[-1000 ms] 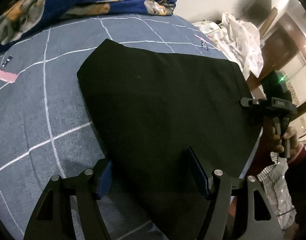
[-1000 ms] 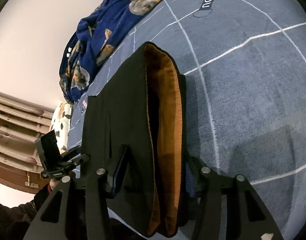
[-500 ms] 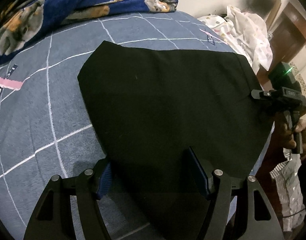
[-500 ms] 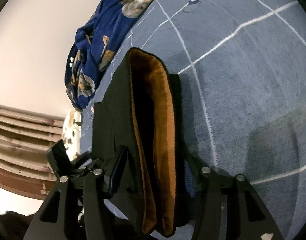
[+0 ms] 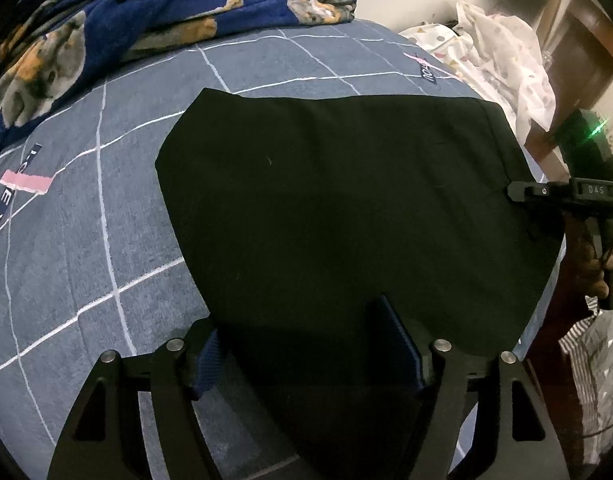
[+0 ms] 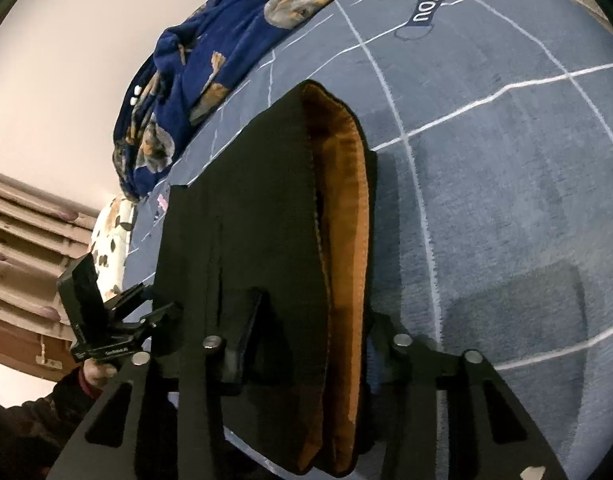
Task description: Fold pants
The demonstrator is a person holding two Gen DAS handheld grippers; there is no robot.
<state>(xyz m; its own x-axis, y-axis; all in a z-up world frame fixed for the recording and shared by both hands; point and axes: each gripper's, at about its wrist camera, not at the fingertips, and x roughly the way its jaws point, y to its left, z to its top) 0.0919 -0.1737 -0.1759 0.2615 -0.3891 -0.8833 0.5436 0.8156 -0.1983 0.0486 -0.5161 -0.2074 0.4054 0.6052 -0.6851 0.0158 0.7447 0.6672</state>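
The black pants (image 5: 338, 208) lie folded flat on the blue-grey checked bedspread (image 5: 86, 240). In the right wrist view the pants (image 6: 258, 248) show an open end with orange lining (image 6: 346, 264). My left gripper (image 5: 302, 344) is open, its jaws standing either side of the near edge of the pants. My right gripper (image 6: 310, 344) is open astride the stacked waist edge. The right gripper also shows in the left wrist view (image 5: 522, 192) at the pants' right edge. The left gripper shows in the right wrist view (image 6: 162, 312) at the pants' left edge.
A dark blue blanket with dog prints (image 5: 166, 12) is bunched at the far side of the bed, also in the right wrist view (image 6: 226, 60). White patterned cloth (image 5: 502, 52) lies at the far right corner. The bed edge runs close to both grippers.
The left wrist view has drifted a little, so the pants sit more centred. The right wrist view tilted and came back. The pants have not moved and both grippers stay open.
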